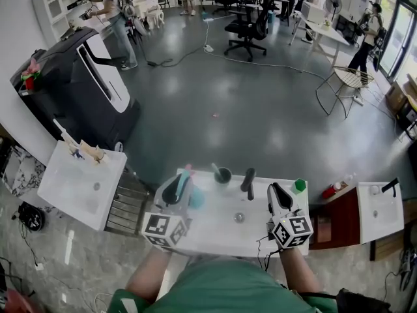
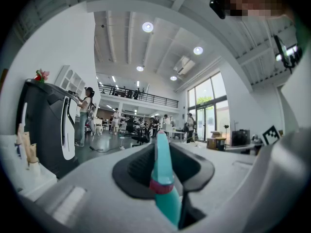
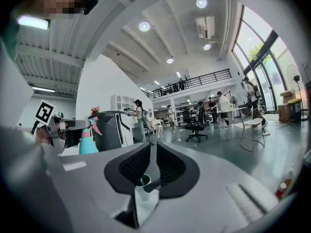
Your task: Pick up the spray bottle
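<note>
Logged the spray bottle (image 2: 164, 188), teal with a pink collar, pinched between the pads of the left tool (image 2: 159, 152), well left of the black faucet (image 1: 248, 182) and over the near-left part of the white table (image 1: 215, 233). Opaque body, so no reading of its contents. Cannot tell whether its base touches the table, as it is hidden behind the tool.

Just left of the faucet, noted a dark green cup (image 1: 223, 174) with a pale stick-like item leaning in it, too small to identify.

Right of the faucet, found the right tool (image 3: 151, 154) pressed together but for a sliver at the tips, pinching nothing. Saw only the cup's rim through that sliver.

Further right of the faucet, spotted a green-capped item (image 1: 299, 185), its lower part hidden behind the right tool, and beyond it a small red bottle (image 1: 332, 190), with contents not discernible.

No brand or label legible anywhere. Only black-and-white square markers on the two cubes (image 1: 165, 230), no words.
</note>
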